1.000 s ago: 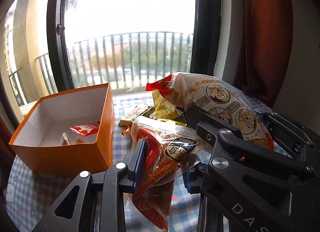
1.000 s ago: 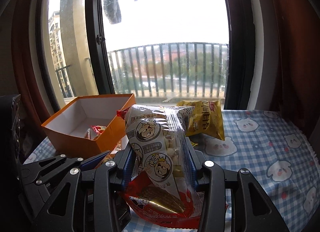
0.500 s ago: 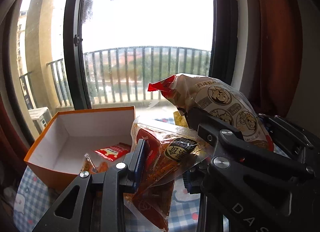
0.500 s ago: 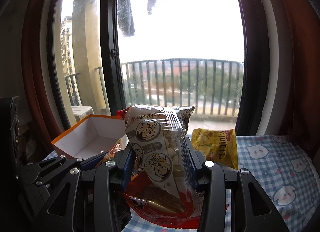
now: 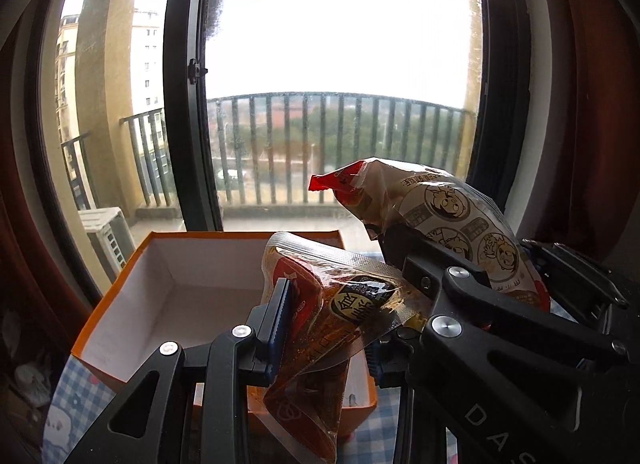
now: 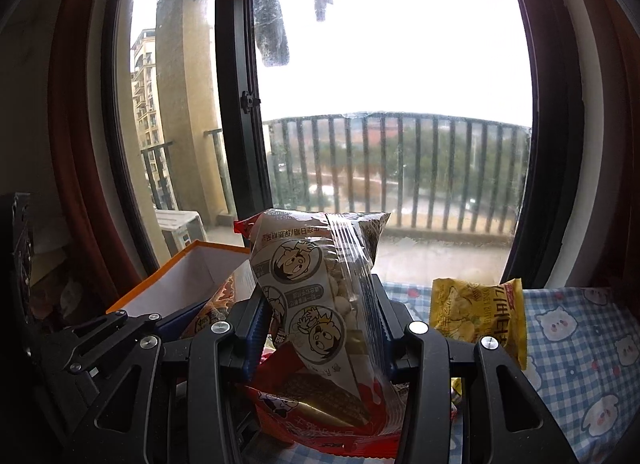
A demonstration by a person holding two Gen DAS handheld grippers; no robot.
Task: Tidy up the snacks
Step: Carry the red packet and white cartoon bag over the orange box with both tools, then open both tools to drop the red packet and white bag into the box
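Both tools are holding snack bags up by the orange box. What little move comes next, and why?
Probably ease the left tool forward and let its red snack packet drop: it already hangs over the open orange box. The right tool holds the cartoon bag beside the box.

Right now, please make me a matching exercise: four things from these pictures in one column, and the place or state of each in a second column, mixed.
Things:
1. orange box
2. yellow packet
3. cartoon-face bag
4. red-orange pouch

Places or states:
A. clamped in the left gripper
B. lying on the checked cloth
C. open at the top
D. clamped in the right gripper

Pairs: 1-C, 2-B, 3-D, 4-A
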